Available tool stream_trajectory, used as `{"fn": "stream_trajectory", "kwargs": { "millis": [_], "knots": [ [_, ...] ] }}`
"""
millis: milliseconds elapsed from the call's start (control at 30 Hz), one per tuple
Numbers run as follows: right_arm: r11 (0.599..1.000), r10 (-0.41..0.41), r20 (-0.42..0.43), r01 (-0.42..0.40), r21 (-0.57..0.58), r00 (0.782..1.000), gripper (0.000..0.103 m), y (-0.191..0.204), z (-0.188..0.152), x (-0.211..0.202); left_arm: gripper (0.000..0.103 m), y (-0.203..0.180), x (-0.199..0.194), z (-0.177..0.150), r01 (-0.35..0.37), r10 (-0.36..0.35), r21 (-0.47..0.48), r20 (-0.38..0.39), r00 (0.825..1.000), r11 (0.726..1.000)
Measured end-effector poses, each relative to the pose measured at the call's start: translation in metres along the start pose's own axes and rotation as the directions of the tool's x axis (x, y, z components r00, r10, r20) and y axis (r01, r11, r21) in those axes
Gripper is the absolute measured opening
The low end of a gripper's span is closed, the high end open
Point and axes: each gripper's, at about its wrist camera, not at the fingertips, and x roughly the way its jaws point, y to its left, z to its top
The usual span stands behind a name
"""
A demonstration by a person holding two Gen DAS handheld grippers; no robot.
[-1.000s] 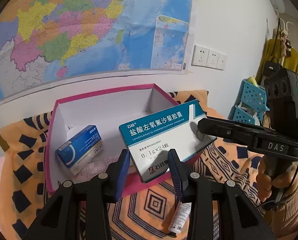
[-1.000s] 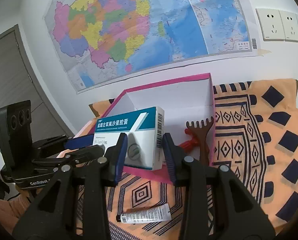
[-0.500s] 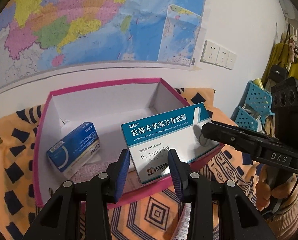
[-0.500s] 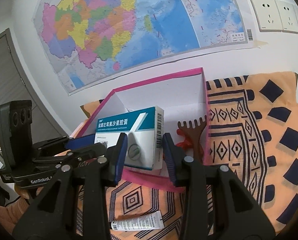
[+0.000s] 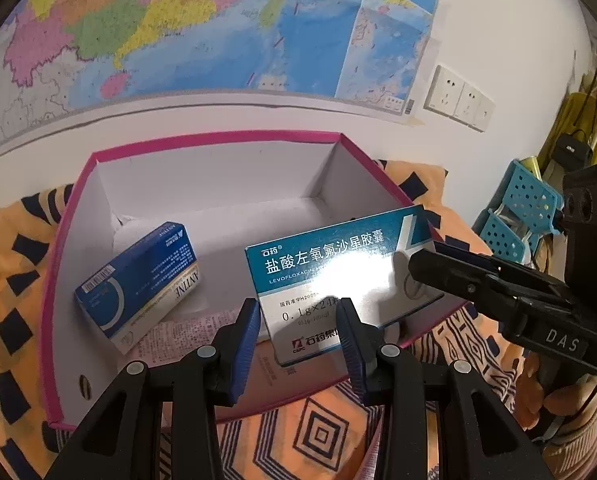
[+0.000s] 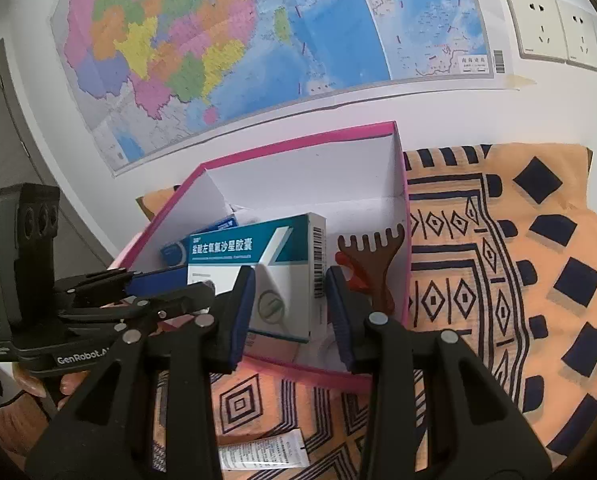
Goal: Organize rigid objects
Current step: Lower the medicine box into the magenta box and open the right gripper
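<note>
Teal carton [image 6: 276, 276] held over pink box [image 5: 218, 136], gripped at one end by right gripper [image 6: 290, 300]. Left gripper [image 5: 298, 344] parted, empty, pads either side of carton's near edge, contact unclear. Blue carton [image 5: 138, 280] tilted inside box, left. Brown comb [image 6: 372, 256] inside, right wall. Tube [image 6: 264, 452] on orange cloth [image 6: 518, 280], outside box.

We are seeing both views evenly and brightly lit by indoor light. Glare is washing out the print on the teal medicine box [image 5: 338, 276] in the left view. Fisheye distortion is bending the wall map [image 6: 258, 40] and the power outlets [image 5: 458, 98], and dark vignetting is closing the corners. Soft shadows are pooling inside the pink box [image 5: 218, 136].
</note>
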Motion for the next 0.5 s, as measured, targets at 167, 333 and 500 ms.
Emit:
{"fn": "stream_trajectory", "kwargs": {
  "millis": [167, 333, 500],
  "knots": [
    [1.0, -0.03, 0.002, 0.03, -0.003, 1.0, 0.04, 0.001, 0.001, 0.004, 0.039, 0.002, 0.01, 0.002, -0.024, 0.024, -0.015, -0.014, 1.0, 1.0],
    [0.999, -0.052, 0.005, 0.052, -0.013, 0.999, 0.04, 0.003, -0.002, 0.005, 0.039, 0.005, 0.017, 0.0, -0.059, 0.059, -0.019, -0.014, 0.998, 0.998],
    [0.999, -0.041, 0.012, 0.041, -0.004, 0.999, 0.04, 0.001, -0.008, 0.0, 0.039, 0.008, 0.011, -0.005, -0.061, 0.061, -0.026, 0.007, 0.998, 0.998]
  ]
}}
